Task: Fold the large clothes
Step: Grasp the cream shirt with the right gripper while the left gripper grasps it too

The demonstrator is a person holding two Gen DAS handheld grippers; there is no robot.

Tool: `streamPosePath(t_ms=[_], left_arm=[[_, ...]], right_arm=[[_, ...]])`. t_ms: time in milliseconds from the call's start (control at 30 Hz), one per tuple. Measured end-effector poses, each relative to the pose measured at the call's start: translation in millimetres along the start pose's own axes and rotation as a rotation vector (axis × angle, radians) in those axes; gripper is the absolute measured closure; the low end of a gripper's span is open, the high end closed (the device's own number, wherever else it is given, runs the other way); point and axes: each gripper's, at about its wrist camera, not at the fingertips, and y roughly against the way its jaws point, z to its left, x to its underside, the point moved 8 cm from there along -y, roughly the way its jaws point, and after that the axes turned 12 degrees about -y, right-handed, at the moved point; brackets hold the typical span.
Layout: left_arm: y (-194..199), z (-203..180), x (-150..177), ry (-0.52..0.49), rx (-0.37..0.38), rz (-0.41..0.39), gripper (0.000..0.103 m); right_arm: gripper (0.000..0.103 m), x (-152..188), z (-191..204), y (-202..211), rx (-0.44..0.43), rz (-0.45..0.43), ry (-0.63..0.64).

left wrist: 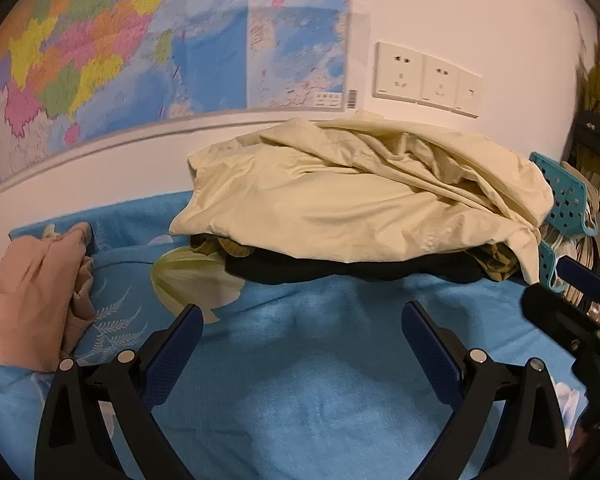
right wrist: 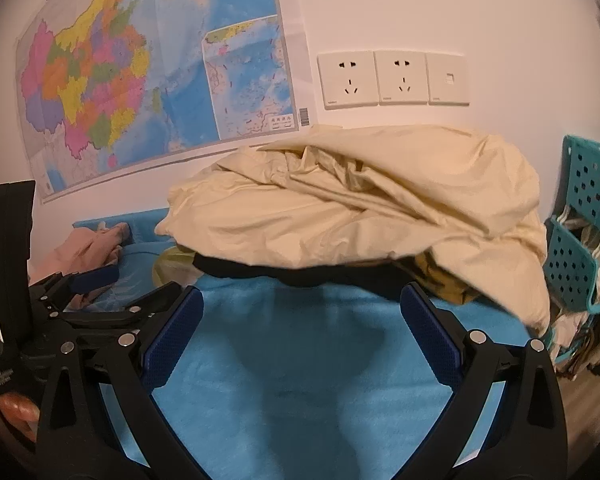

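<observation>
A crumpled pale-yellow cotton garment [left wrist: 356, 196] lay heaped on top of a pile against the white wall, with a black cloth [left wrist: 340, 270] and an olive-patterned piece [right wrist: 448, 280] showing beneath its lower edge. The pile sat at the far side of a bed covered by a bright blue sheet printed with white ferns and flowers [left wrist: 300, 360], and the stretch of sheet in front of it lay bare. None of the pile looked folded, so the task appeared to be at its very start: a garment had yet to be picked up, spread on the sheet and folded. A rumpled pinkish-beige garment [left wrist: 32, 300] lay apart to the left, also unfolded. The left hand-held gripper [left wrist: 300, 320] hovered over the sheet short of the pile, its blue-padded jaws wide apart and holding nothing; the right hand-held gripper [right wrist: 302, 304] was likewise spread apart and empty, just beside it. To the right of the pile stood a teal perforated plastic rack [right wrist: 580, 216], and on the wall hung a coloured map [right wrist: 140, 80] and white sockets [right wrist: 392, 78].
</observation>
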Motion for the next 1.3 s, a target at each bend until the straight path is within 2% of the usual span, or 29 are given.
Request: streamPosePath(t_ms=[67,167,400,533,600,633,667,700,733,767,833,900,933,1033,1100,1200,1267,1300], left_arm=[[-10,13,-1,0.049,0.016,0.026,0.007],[-26,28,-6,0.061,-0.013,0.051,0.007],[-72,53,-14,0.136,0.005,0.144,0.007],[-96,57,-15,0.177,0.037,0.184,0.007],[-106,55,-17,0.182,0.051,0.193,0.008],[-107,55,-18,0.185,0.059,0.188,0.008],[-109,54,-21,0.186,0.069,0.179,0.009],[-112,53,-23,0.181,0.069,0.172,0.011],[-113,53,-24,0.179,0.070,0.170,0.017],[-116,53,-25,0.174,0.079,0.171,0.026],[-119,52,-26,0.167,0.098,0.172,0.031],[-120,53,-23,0.153,0.119,0.163,0.033],[-121,55,-20,0.150,0.127,0.161,0.034],[-118,60,-14,0.146,0.155,0.147,0.032],[-114,67,-13,0.153,0.149,0.126,0.025],[-115,74,-15,0.172,0.150,0.100,0.026],[-118,77,-16,0.171,0.150,0.091,0.035],[-120,79,-16,0.177,0.146,0.089,0.037]], right_arm=[[0.006,-9,-1,-6,0.006,-0.002,0.019],[0.006,-30,0,-25,0.030,-0.001,0.095],[0.006,-99,16,-96,0.089,-0.020,0.302],[0.006,-113,28,-147,0.125,0.056,0.443],[0.008,-114,28,-173,0.174,0.096,0.511],[0.017,-112,28,-181,0.173,0.120,0.528],[0.043,-111,26,-189,0.165,0.154,0.538],[0.050,-110,25,-194,0.130,0.199,0.528],[0.061,-112,24,-195,0.121,0.208,0.522],[0.080,-118,23,-191,0.117,0.197,0.524],[0.090,-135,21,-175,0.071,0.177,0.494],[0.092,-158,14,-152,0.049,0.115,0.459],[0.093,-170,7,-139,0.024,0.084,0.410],[0.092,-191,-15,-116,-0.076,0.072,0.253],[0.089,-189,-22,-114,-0.080,0.082,0.264],[0.063,-167,-15,-125,-0.043,0.132,0.330],[0.035,-158,0,-133,-0.023,0.125,0.391],[0.017,-153,9,-138,-0.016,0.123,0.427]])
